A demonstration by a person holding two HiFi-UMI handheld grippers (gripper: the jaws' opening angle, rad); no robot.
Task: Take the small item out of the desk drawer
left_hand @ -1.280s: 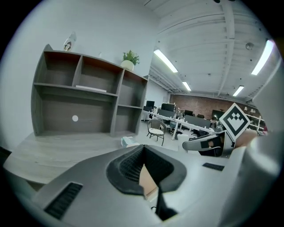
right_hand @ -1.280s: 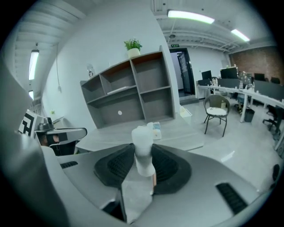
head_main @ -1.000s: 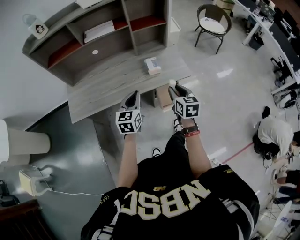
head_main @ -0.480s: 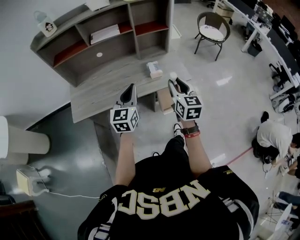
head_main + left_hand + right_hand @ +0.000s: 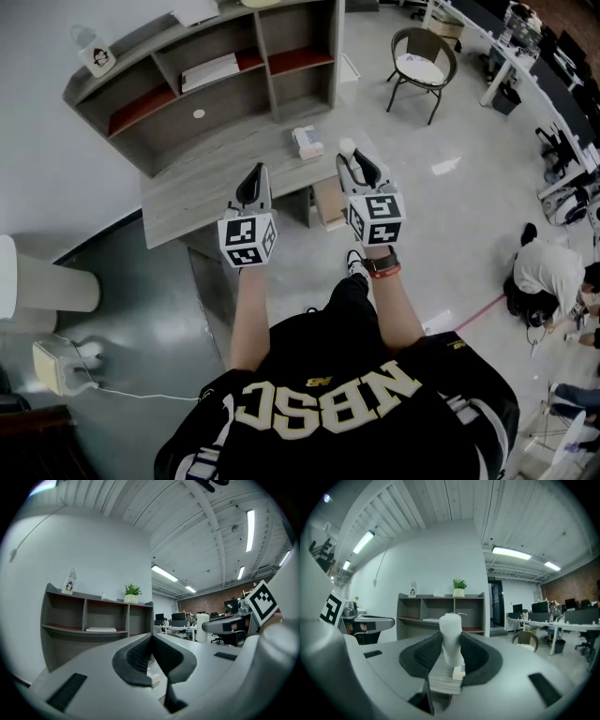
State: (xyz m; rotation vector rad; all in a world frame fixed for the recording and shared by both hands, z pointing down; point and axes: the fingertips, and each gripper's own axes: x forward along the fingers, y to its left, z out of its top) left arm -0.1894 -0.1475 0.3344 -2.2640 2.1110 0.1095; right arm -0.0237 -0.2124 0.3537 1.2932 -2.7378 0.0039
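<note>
The right tongs [image 5: 352,159] are clamped on the small white item [image 5: 347,147], a pale, rounded cylinder that stands upright between the pads [image 5: 476,656] in the right gripper view. It is held in the air above the front edge of the worktop [image 5: 206,178], so it is already clear of the drawer [image 5: 328,199], which I take to be the tan box shape showing under that edge. The left tongs [image 5: 253,178] are pressed together with nothing between them, level with the right ones and a little apart.

The taking-out step looks essentially done. What remains, by my reading, is to carry the item to a bare patch of worktop, away from the stack of books [image 5: 306,139], and lower it upright before letting go; the free left tongs could push the drawer shut.

Readable writing: the person's dark shirt [image 5: 328,403] carries large pale letters, apparently "NBSC". The marker cubes show only black-and-white squares. A labelled bottle [image 5: 91,52] tops the shelf unit [image 5: 216,75]; its print is too small to read.
</note>
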